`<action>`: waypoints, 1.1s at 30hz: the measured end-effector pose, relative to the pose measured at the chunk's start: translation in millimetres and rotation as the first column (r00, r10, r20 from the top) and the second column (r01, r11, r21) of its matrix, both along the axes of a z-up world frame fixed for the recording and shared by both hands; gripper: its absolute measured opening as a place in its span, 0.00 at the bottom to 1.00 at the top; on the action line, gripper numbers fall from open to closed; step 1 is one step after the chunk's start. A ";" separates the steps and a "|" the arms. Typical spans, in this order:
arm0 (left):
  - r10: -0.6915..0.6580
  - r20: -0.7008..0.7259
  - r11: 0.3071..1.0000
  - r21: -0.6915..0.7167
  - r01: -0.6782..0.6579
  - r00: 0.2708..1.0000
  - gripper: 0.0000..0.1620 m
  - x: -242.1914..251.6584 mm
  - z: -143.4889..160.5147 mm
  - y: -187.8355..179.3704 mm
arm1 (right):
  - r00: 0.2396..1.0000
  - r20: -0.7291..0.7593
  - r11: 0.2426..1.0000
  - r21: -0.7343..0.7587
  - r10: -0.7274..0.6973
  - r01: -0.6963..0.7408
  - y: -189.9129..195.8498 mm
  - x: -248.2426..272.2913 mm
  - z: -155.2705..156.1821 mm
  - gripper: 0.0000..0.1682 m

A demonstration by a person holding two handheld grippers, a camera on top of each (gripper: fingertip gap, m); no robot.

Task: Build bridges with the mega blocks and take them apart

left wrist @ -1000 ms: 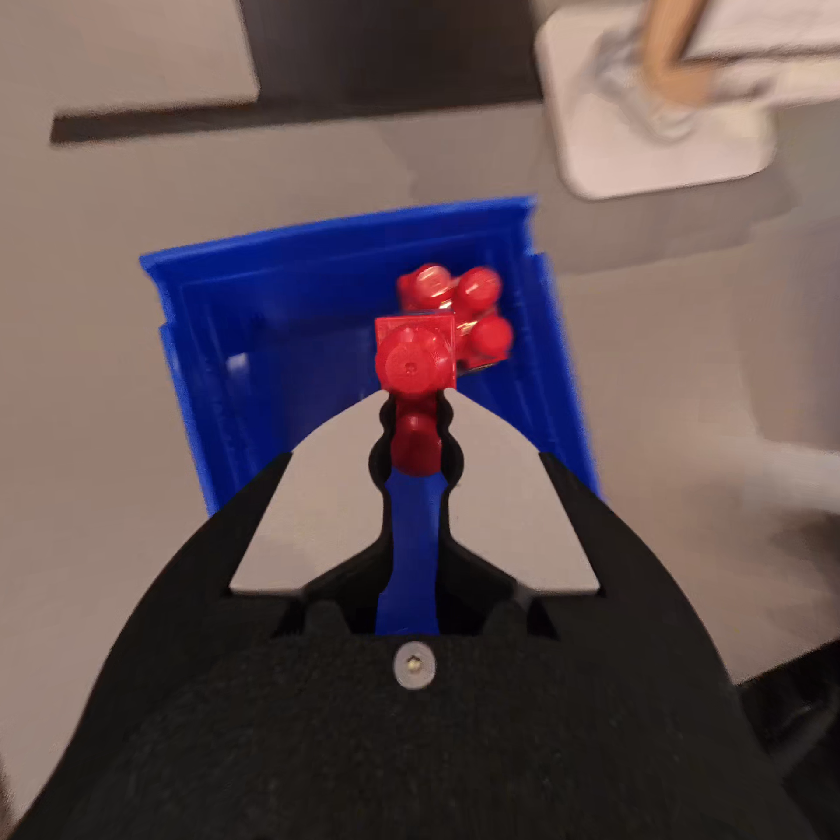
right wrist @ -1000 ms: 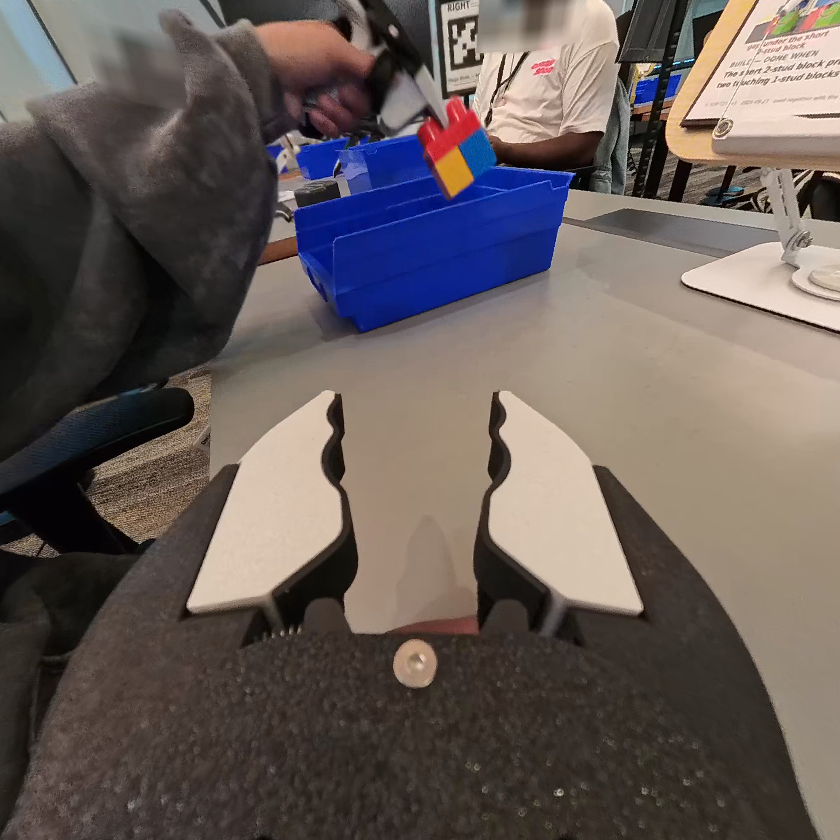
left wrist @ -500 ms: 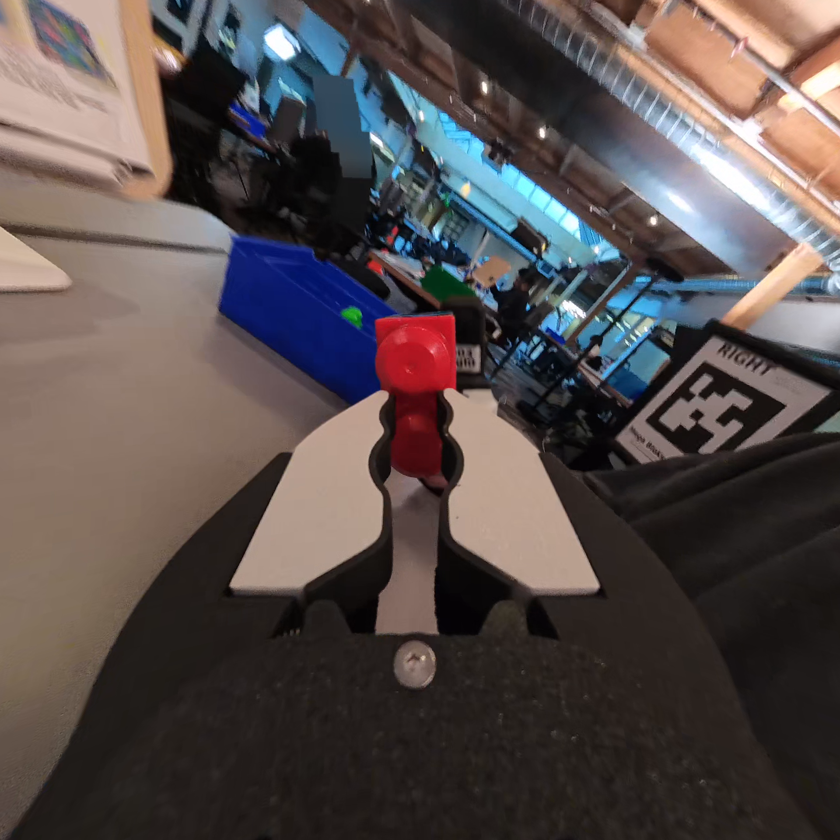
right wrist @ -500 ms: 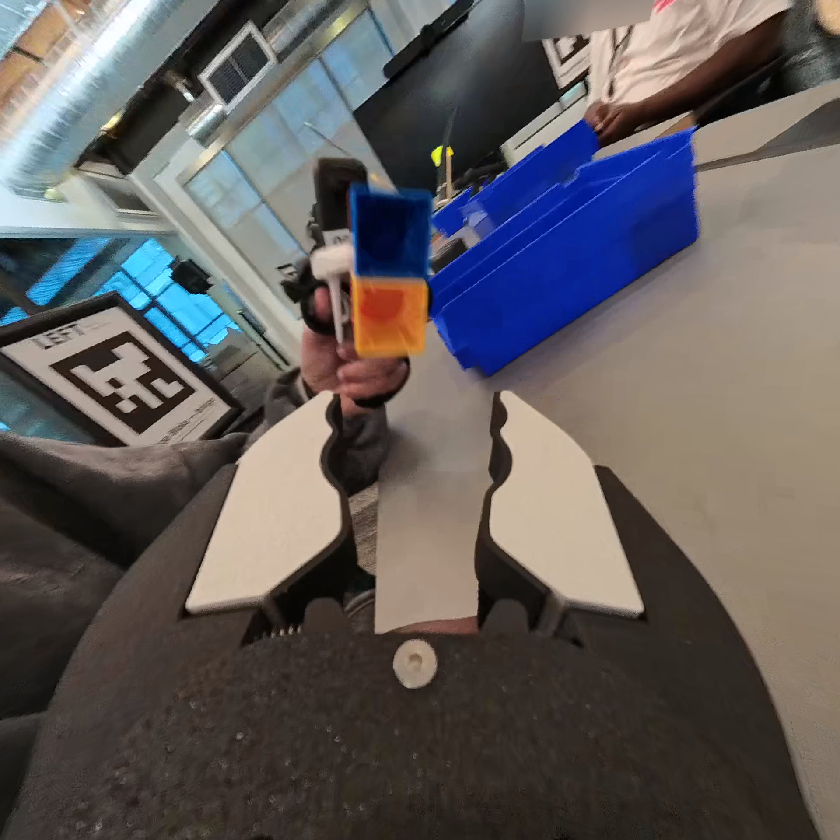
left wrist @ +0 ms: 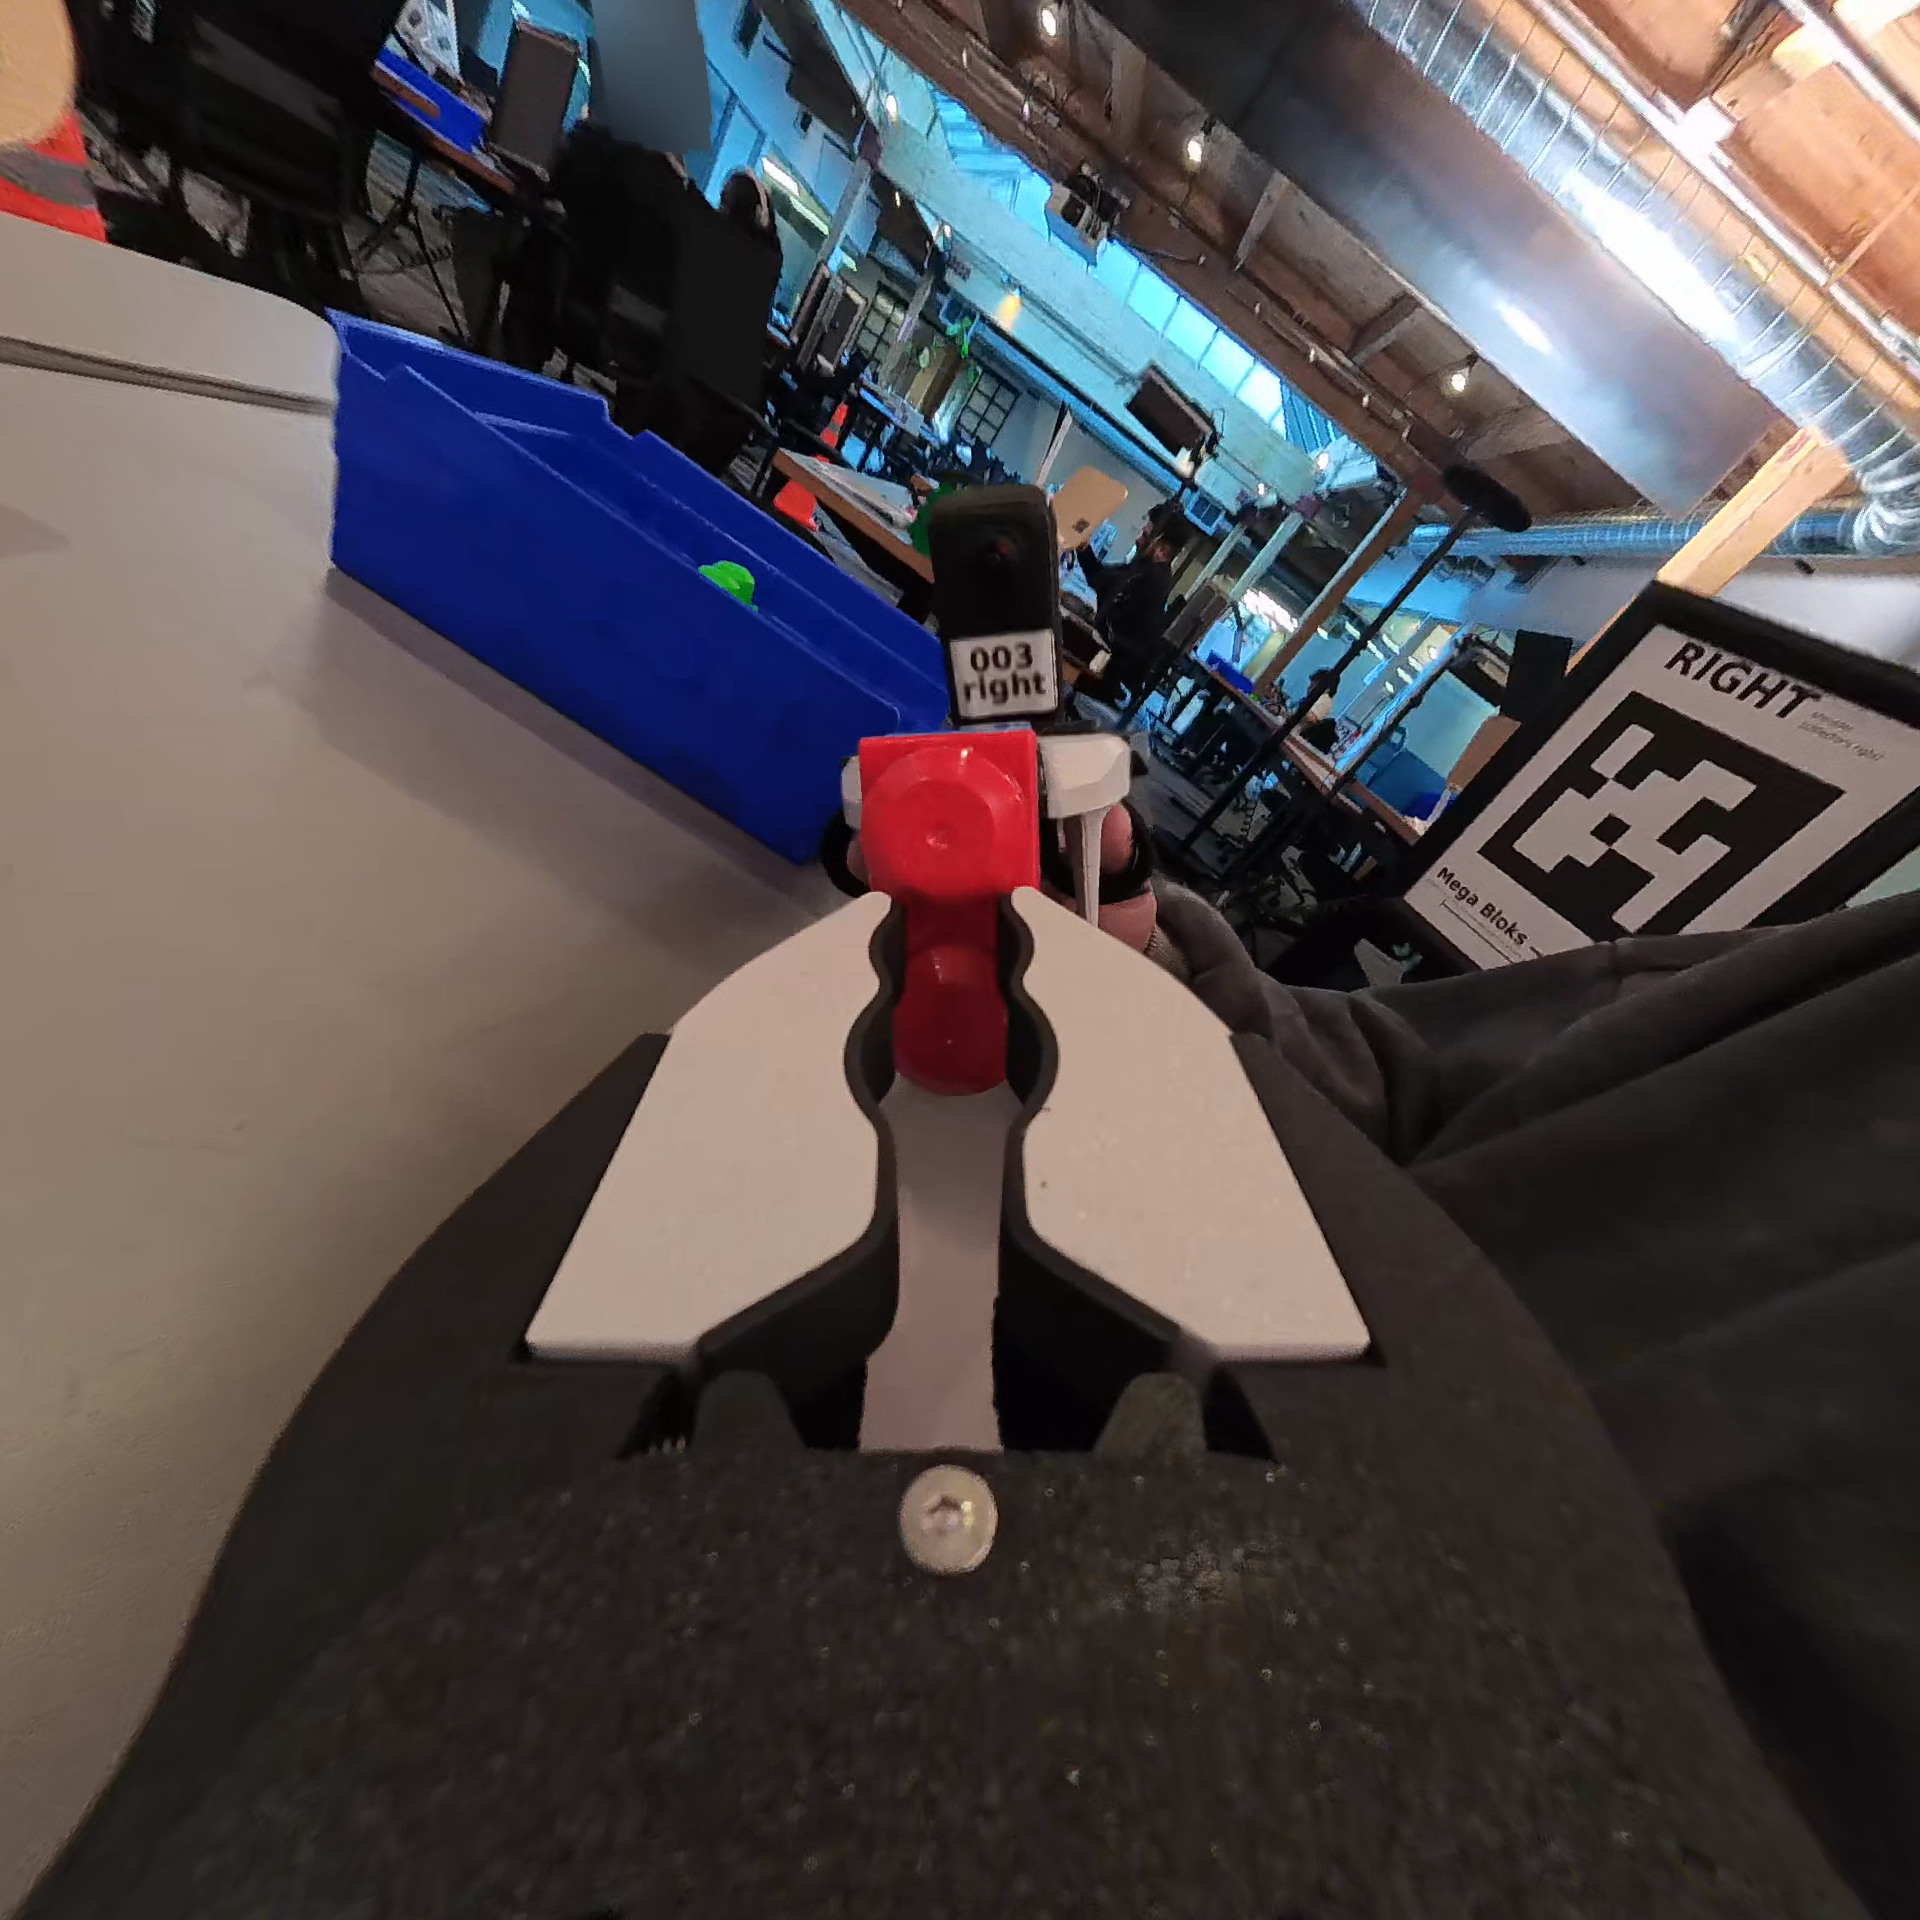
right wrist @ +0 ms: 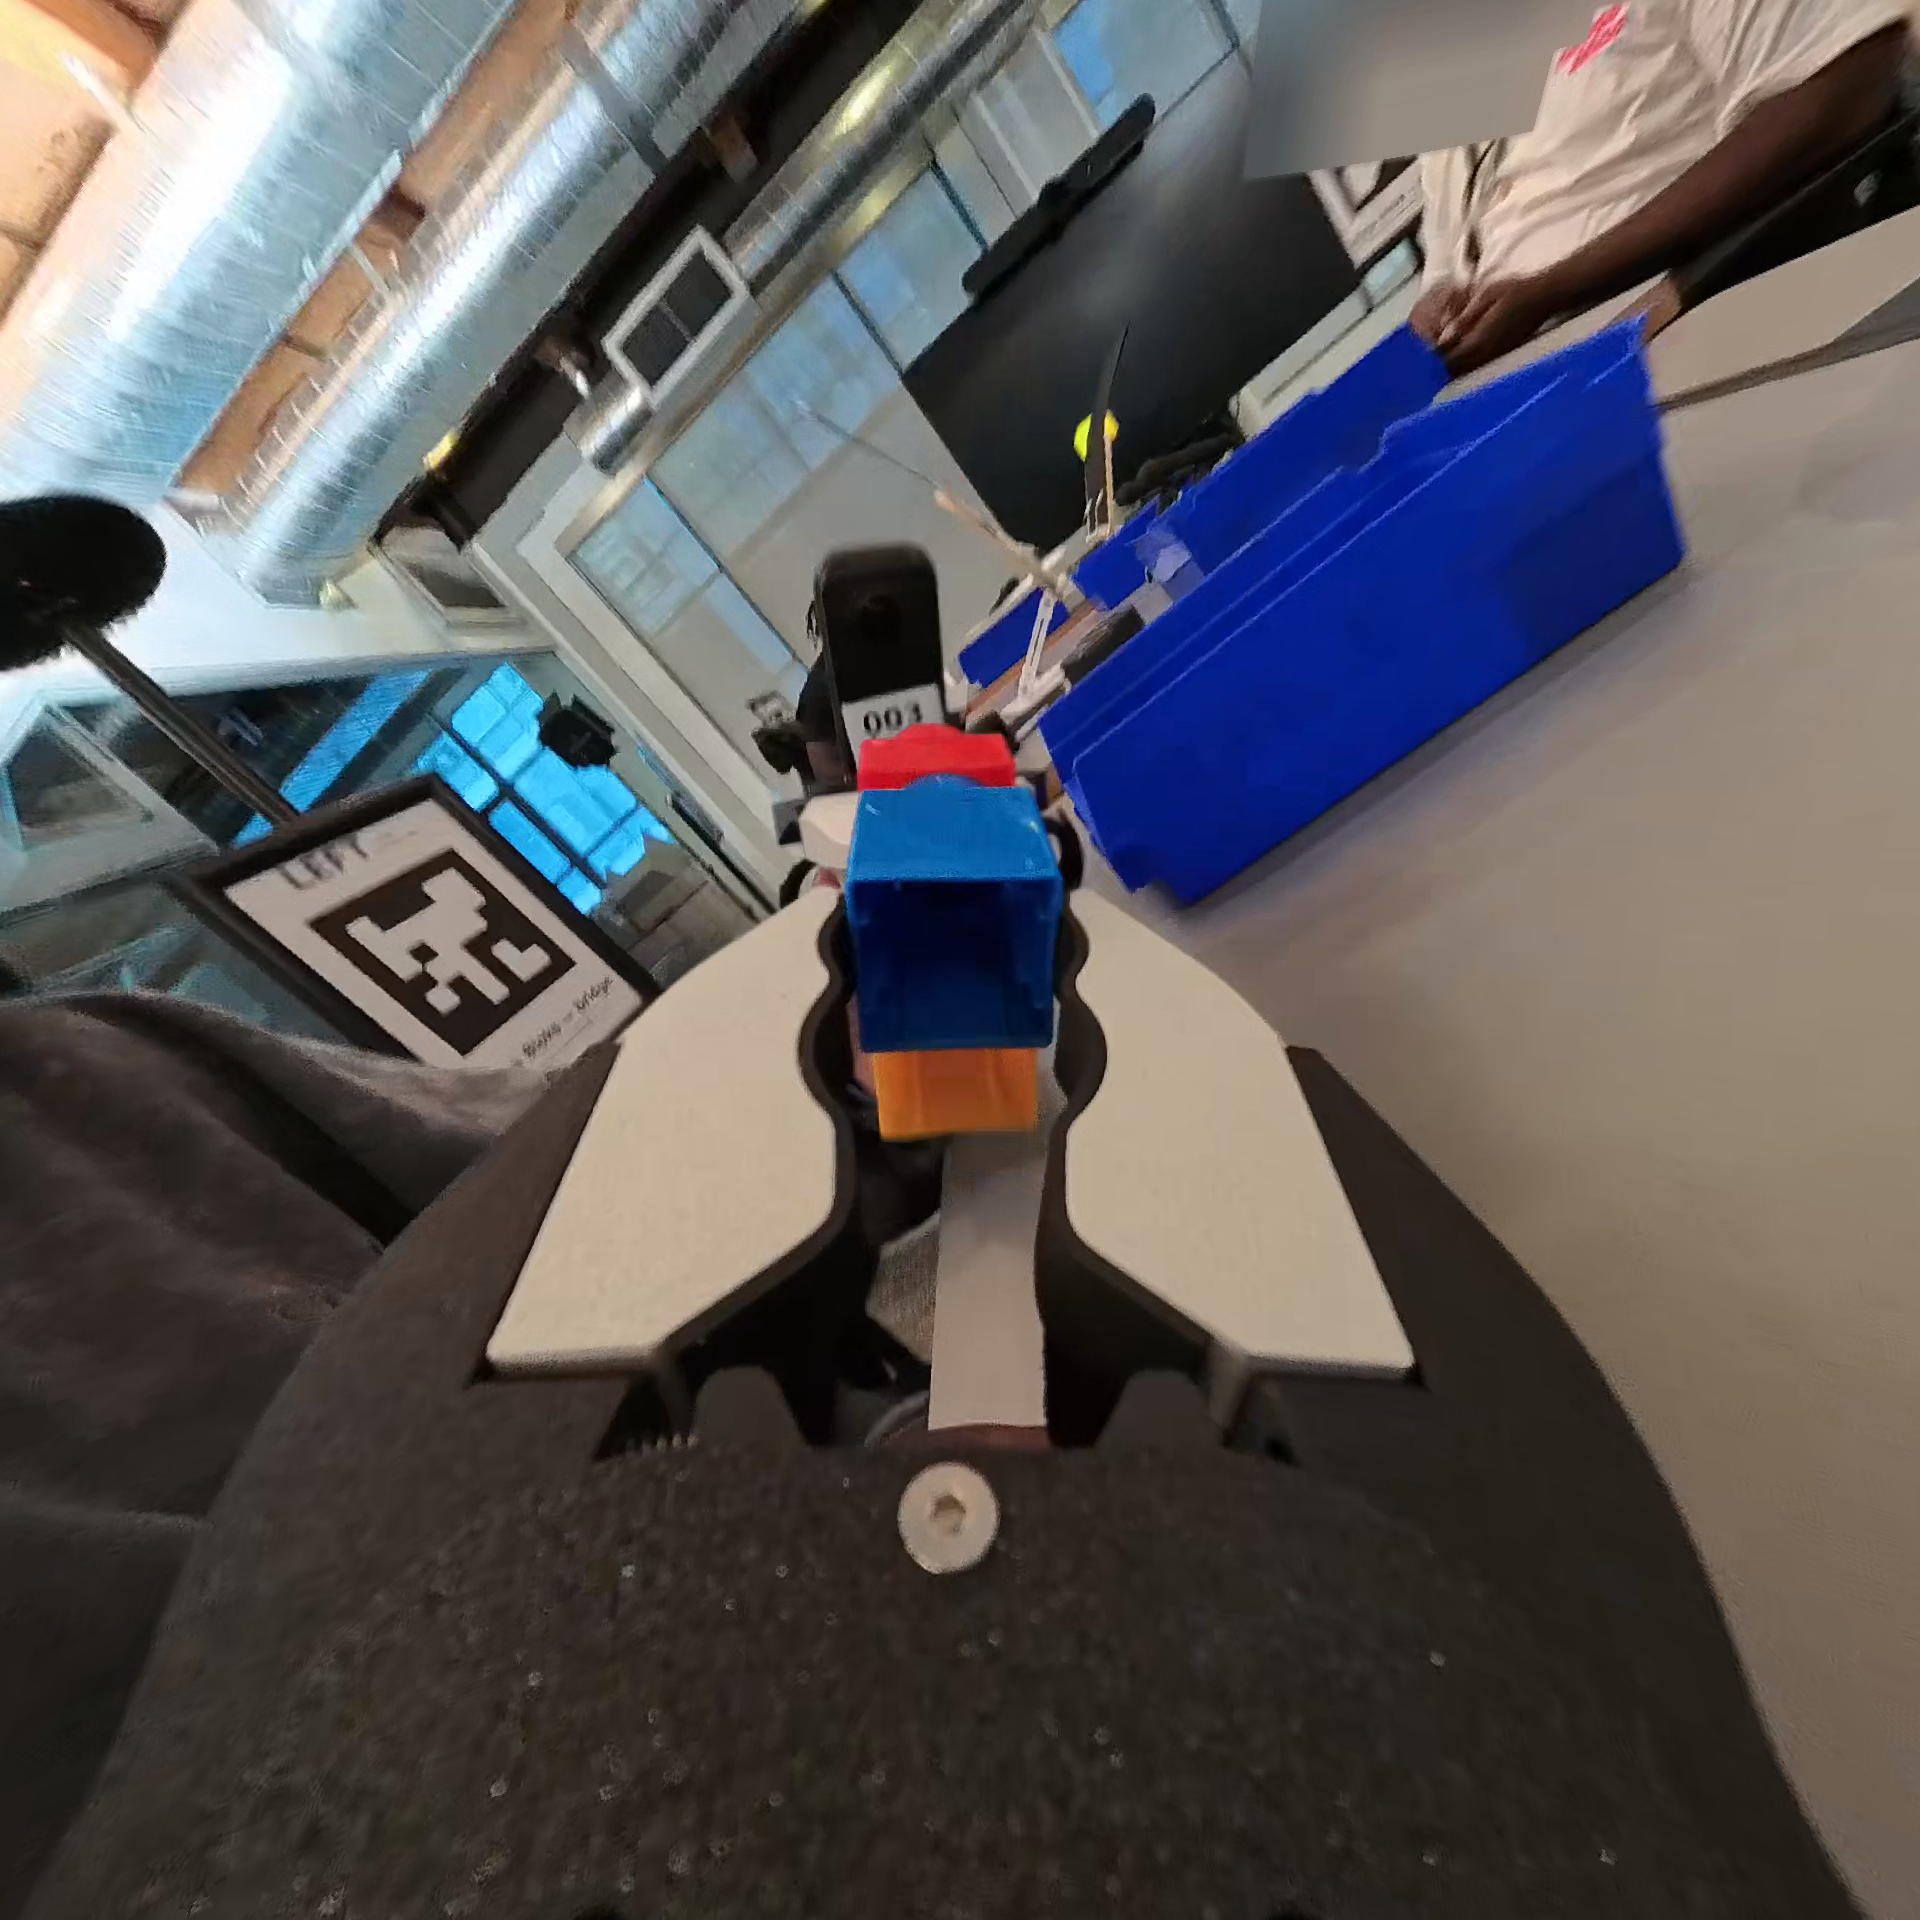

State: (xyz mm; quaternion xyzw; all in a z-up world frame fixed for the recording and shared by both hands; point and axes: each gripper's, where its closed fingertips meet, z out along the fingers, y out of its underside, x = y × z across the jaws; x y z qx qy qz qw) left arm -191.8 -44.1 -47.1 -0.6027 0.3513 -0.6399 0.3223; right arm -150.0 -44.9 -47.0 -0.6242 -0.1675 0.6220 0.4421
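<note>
My left gripper (left wrist: 948, 935) is shut on a red two-stud block (left wrist: 948, 831) and holds it in the air above the grey table (left wrist: 208, 935). In the right wrist view the same red block (right wrist: 935, 764) carries a blue block (right wrist: 951, 935) and an orange block (right wrist: 956, 1091) on its underside. My right gripper (right wrist: 951, 966) is shut on the blue block, with its pads on the block's two sides. The two grippers face each other. One white finger of the right gripper (left wrist: 1086, 779) shows just behind the red block.
A blue bin (left wrist: 582, 582) stands on the table beyond the blocks, with a green block (left wrist: 727, 577) inside; it also shows in the right wrist view (right wrist: 1403, 675). Marker boards stand by my dark sleeves (left wrist: 1662, 800) (right wrist: 447, 935). A person sits beyond the bin (right wrist: 1662, 156). There is about 5 cm between the tips of the two grippers.
My left gripper carried the block stack from over the bin toward my right gripper. My right gripper moved up around the blue block and closed on it.
</note>
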 end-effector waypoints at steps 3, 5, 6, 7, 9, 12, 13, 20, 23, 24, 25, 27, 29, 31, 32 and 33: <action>0.075 0.087 0.997 -0.024 -0.073 0.993 0.10 -23.1 15.2 20.4 | 0.997 -0.053 0.998 -0.029 -0.059 0.058 8.8 34.4 5.3 0.21; 0.113 0.083 0.994 -0.006 -0.113 0.990 0.10 -33.7 15.6 30.4 | 0.994 -0.069 0.996 -0.017 -0.090 0.089 8.7 52.7 14.4 0.21; 0.130 0.090 0.992 -0.007 -0.130 0.987 0.10 -36.8 16.1 33.8 | 0.992 -0.076 0.995 -0.008 -0.098 0.098 7.8 59.1 20.3 0.21; 0.126 0.092 0.992 -0.017 -0.125 0.988 0.10 -37.5 15.3 35.1 | 0.991 -0.061 0.993 0.004 -0.118 0.118 8.4 64.0 23.1 0.21; 0.136 0.067 0.991 -0.017 -0.135 0.988 0.10 -35.4 7.9 38.4 | 0.990 -0.016 0.989 0.027 -0.142 0.143 8.7 68.1 24.0 0.21; 0.128 0.001 0.992 0.018 -0.128 0.992 0.10 -27.0 -6.3 35.2 | 0.986 0.016 0.985 0.050 -0.166 0.165 8.0 72.0 26.1 0.21; 0.123 -0.015 0.992 0.025 -0.123 0.992 0.10 -24.4 -9.2 33.1 | 0.982 0.034 0.981 0.071 -0.184 0.182 7.6 76.8 29.2 0.21; 0.068 -0.091 0.994 0.092 -0.060 0.993 0.10 -8.2 -18.7 12.7 | 0.648 0.373 0.743 0.229 -0.664 0.629 34.1 216.5 35.5 0.22; 0.060 -0.116 0.992 0.119 -0.046 0.991 0.10 -3.8 -20.7 8.9 | 0.448 0.595 0.662 0.198 -0.667 0.723 58.0 275.2 8.4 0.22; 0.053 -0.114 0.993 0.113 -0.040 0.992 0.10 -2.6 -20.4 8.2 | 0.394 0.656 0.651 0.198 -0.644 0.733 71.2 288.2 -0.3 0.21; 0.044 -0.110 0.994 0.103 -0.033 0.993 0.10 -1.7 -20.1 7.7 | 0.331 0.707 0.636 0.214 -0.624 0.742 87.2 300.7 -8.1 0.21; 0.029 -0.104 0.996 0.085 -0.020 0.994 0.10 -1.0 -20.1 7.2 | 0.235 0.822 0.652 0.203 -0.519 0.731 120.4 317.8 -32.7 0.22; 0.030 -0.105 0.996 0.081 -0.021 0.994 0.10 -2.0 -21.1 7.9 | 0.183 0.890 0.666 0.164 -0.419 0.728 150.9 326.9 -56.2 0.22; 0.034 -0.110 0.996 0.082 -0.025 0.993 0.10 -3.8 -22.5 8.8 | 0.167 0.928 0.673 0.110 -0.332 0.731 173.8 328.6 -75.6 0.22; 0.039 -0.111 0.996 0.082 -0.030 0.993 0.10 -5.0 -23.2 9.6 | 0.149 0.946 0.673 0.091 -0.289 0.734 181.1 329.8 -84.0 0.22; 0.043 -0.111 0.996 0.080 -0.034 0.993 0.10 -6.0 -23.7 9.9 | 0.121 0.964 0.667 0.072 -0.238 0.741 185.3 332.6 -92.2 0.22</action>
